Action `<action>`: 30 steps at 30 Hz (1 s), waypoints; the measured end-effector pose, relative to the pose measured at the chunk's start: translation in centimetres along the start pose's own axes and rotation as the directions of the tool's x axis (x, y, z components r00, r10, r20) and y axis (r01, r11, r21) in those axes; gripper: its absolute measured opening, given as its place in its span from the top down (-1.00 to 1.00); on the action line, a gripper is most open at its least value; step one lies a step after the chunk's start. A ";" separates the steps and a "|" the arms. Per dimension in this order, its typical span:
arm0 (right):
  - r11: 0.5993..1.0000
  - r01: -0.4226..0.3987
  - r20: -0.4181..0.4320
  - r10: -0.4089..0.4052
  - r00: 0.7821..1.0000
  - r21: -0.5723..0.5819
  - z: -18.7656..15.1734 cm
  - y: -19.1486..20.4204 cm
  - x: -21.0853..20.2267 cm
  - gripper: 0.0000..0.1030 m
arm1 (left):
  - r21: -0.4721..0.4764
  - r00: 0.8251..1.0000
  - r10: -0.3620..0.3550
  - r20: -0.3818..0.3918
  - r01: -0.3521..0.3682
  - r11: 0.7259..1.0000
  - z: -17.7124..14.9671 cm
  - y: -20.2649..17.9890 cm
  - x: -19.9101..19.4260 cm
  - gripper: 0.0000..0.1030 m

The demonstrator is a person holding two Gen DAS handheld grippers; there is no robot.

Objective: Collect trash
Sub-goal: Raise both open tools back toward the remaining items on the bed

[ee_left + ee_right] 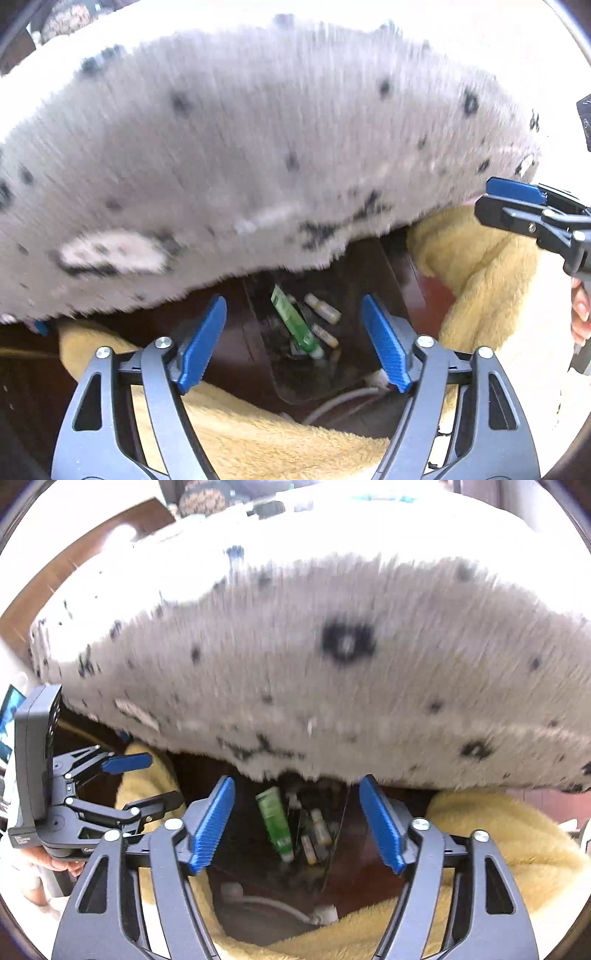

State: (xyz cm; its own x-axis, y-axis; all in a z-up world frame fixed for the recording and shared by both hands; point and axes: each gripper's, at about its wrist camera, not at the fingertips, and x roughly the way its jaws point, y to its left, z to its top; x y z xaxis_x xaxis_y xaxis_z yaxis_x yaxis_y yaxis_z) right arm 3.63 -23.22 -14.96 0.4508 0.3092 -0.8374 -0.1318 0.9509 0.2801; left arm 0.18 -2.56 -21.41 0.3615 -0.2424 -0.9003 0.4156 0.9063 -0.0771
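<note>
Left wrist view: both the left hand-held gripper [293, 341] and right hand-held gripper [297, 821] gape wide, holding nothing.

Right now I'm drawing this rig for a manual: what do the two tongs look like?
Both match. The left tongs and the right tongs have dark grey plastic arms with triangular cut-outs and silver screw heads at the pivots. Each finger ends in a flat blue pad with fine ribbing. In the right wrist view, a dark grey boxy housing sits behind the left tongs, bearing small pale lettering, too blurred to read.

My left gripper [293, 343] and right gripper [295, 823]: both angled steeply down, side by side, jaws apart, gripping nothing.
</note>
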 end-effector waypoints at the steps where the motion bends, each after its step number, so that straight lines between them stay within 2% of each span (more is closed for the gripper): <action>1: 1.000 0.004 0.020 -0.003 1.000 -0.001 0.4 -0.1 -0.7 -0.46 | 0.006 1.000 0.014 0.023 -0.014 1.000 0.5 0.0 -0.9 -0.46; 7: 0.999 0.039 0.157 -0.034 0.987 -0.027 4.1 -0.1 -4.9 -0.55 | 0.013 0.989 0.020 0.145 -0.023 1.000 3.7 0.3 -5.4 -0.50; 9: 0.998 0.059 0.188 -0.052 0.981 -0.034 5.6 -0.5 -6.0 -0.56 | 0.016 0.983 0.042 0.178 -0.045 0.999 4.8 0.6 -6.4 -0.52; 16: 0.993 0.121 0.226 -0.115 0.967 -0.013 10.2 -2.6 -6.4 -0.58 | -0.003 0.970 0.079 0.229 -0.080 0.997 10.2 2.6 -8.4 -0.52; 23: 0.984 0.176 0.245 -0.177 0.953 0.027 14.9 -4.8 -4.7 -0.58 | -0.025 0.964 0.102 0.245 -0.099 0.995 15.3 3.7 -6.4 -0.52; 27: 0.989 0.148 0.247 -0.150 0.957 0.028 17.6 -4.4 -2.7 -0.58 | -0.052 0.962 0.118 0.245 -0.108 0.993 18.1 5.1 -5.1 -0.52; 30: 0.992 0.127 0.236 -0.127 0.963 0.014 19.4 -3.4 -1.4 -0.58 | -0.087 0.969 0.104 0.225 -0.086 0.992 20.4 6.4 -4.1 -0.52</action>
State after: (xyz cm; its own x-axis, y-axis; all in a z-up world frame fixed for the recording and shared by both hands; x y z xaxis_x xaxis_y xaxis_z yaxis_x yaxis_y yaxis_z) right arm 20.60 -27.17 -5.62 0.6593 0.1734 -0.7316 -0.0613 0.9822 0.1775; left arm 18.37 -2.87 -9.51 0.5809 -0.2188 -0.7840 0.3087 0.9505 -0.0365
